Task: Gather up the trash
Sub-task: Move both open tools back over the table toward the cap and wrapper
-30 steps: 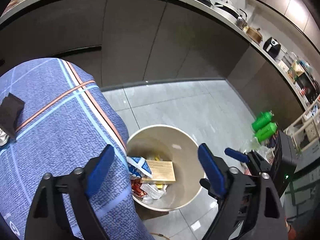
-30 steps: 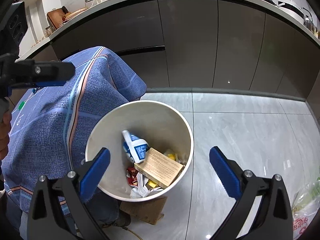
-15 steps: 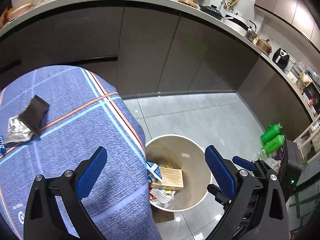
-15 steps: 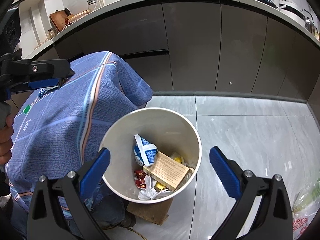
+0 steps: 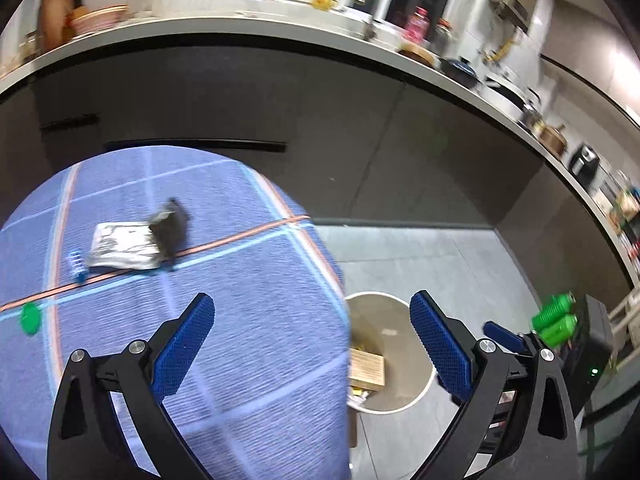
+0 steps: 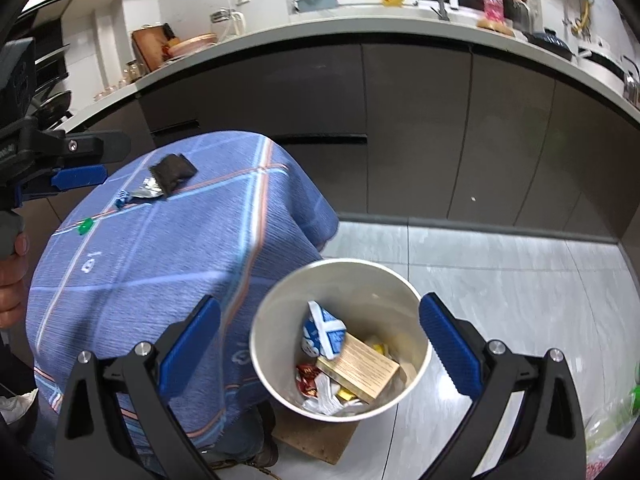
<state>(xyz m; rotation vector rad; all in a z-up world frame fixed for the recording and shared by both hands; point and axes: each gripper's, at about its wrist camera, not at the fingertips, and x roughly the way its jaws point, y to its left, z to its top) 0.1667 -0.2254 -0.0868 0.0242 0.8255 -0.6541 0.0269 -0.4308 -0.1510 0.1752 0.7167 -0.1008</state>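
A round white trash bin stands on the floor beside the table; it holds a blue-white carton, a tan box and wrappers. It also shows in the left wrist view. On the blue plaid tablecloth lie a silver wrapper, a dark pouch, a small blue piece and a green cap. My left gripper is open and empty above the table's near edge. My right gripper is open and empty above the bin.
Dark kitchen cabinets under a cluttered counter run behind the table. Green bottles and a black device stand on the floor at the right. A cardboard piece lies under the bin. Grey tiled floor surrounds it.
The left gripper has lifted and swung left from over the bin toward the tabletop, bringing the wrappers into view. The right gripper has pulled back a little from the bin.
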